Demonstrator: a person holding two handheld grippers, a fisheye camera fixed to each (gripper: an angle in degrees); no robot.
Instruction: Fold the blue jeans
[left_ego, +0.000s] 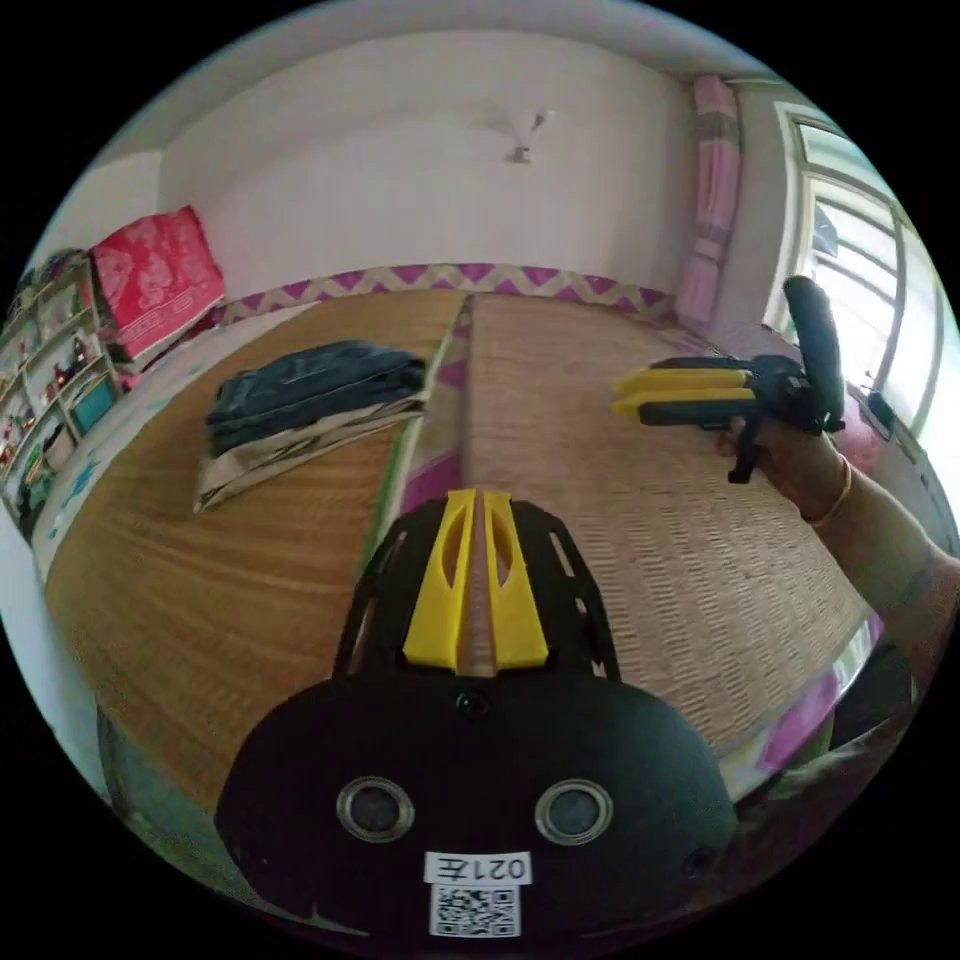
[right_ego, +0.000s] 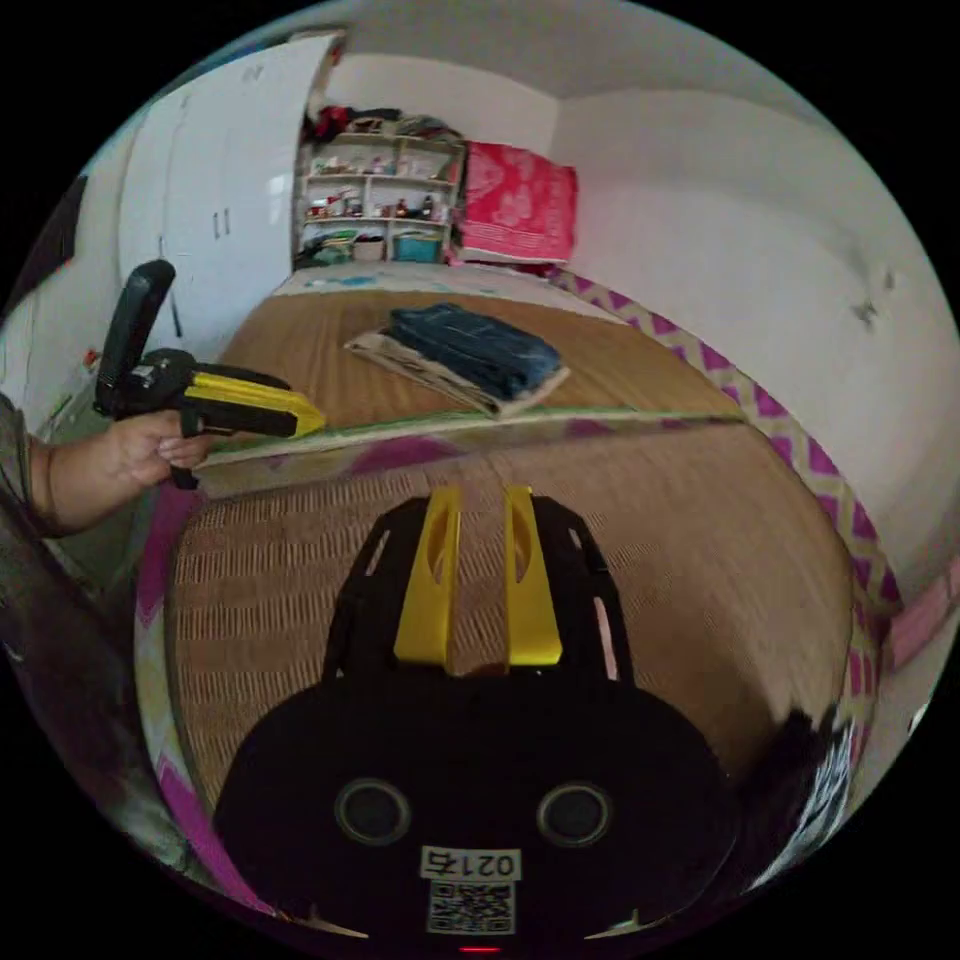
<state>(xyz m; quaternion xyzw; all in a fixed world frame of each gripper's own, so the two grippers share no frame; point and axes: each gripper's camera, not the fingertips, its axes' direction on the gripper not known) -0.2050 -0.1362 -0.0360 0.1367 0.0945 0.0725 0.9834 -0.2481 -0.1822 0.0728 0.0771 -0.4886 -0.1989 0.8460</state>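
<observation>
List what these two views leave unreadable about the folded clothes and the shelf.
- Beige garment, both views: the blue jeans stacked on it hide most of it.
- Shelf contents, right gripper view: too small to identify.
- Shelf, left gripper view: cut by the picture edge.

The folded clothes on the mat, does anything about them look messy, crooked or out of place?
Nothing stands out. The blue jeans lie folded on top of a folded beige garment on the woven mat, a tidy stack with edges roughly aligned. Both the left gripper and the right gripper hang over bare mat, holding nothing.
</observation>
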